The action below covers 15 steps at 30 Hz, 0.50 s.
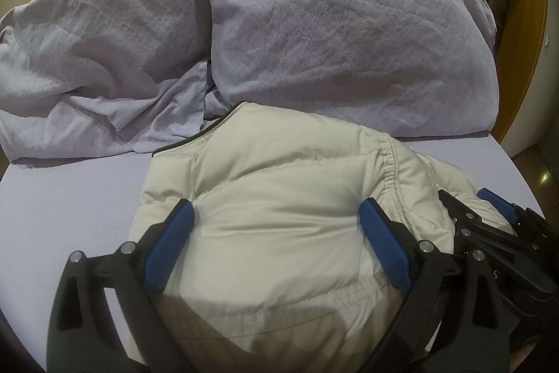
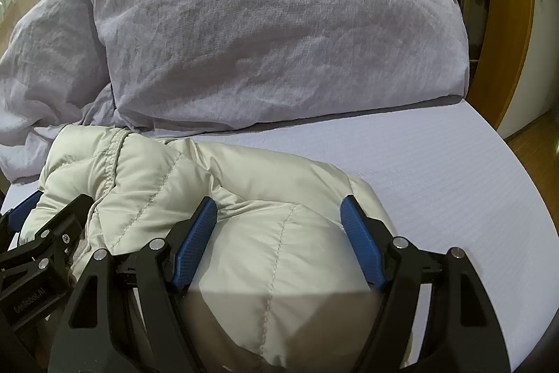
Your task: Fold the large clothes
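Both grippers, left (image 1: pixel 277 215) and right (image 2: pixel 279 212), spread wide, pads pressed down onto cream puffer jacket (image 1: pixel 279 198) bundled on lavender bed sheet (image 1: pixel 70 198), just before two grey pillows (image 1: pixel 332 41).

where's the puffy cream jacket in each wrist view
Left wrist: the puffy cream quilted jacket fills lower centre, between the left gripper.
Right wrist: lower centre-left, between the right gripper.
Shared landmark: big lavender pillow behind it.
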Tool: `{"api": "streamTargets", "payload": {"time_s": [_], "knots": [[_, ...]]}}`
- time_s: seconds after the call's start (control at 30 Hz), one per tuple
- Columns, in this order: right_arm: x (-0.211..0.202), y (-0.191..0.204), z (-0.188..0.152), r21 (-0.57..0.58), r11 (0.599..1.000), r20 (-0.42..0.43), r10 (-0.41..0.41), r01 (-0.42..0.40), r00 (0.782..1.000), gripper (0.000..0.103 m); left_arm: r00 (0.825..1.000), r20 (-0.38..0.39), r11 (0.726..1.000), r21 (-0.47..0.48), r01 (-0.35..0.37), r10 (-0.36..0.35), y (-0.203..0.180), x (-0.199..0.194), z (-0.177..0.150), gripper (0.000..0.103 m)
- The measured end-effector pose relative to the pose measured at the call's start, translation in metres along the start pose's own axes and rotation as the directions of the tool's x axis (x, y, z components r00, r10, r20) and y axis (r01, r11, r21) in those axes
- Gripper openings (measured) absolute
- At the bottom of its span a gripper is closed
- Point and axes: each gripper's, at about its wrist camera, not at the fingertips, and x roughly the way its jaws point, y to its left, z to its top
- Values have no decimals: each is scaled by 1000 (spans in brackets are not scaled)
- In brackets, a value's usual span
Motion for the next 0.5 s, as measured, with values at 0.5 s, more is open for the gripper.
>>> {"api": "streamTargets", "payload": {"time_s": [0.5], "knots": [[-4, -5, 6, 6, 1000, -25, -2, 2, 1000, 76, 1000, -6, 1000, 9, -9, 9, 1, 3, 5, 95]]}}
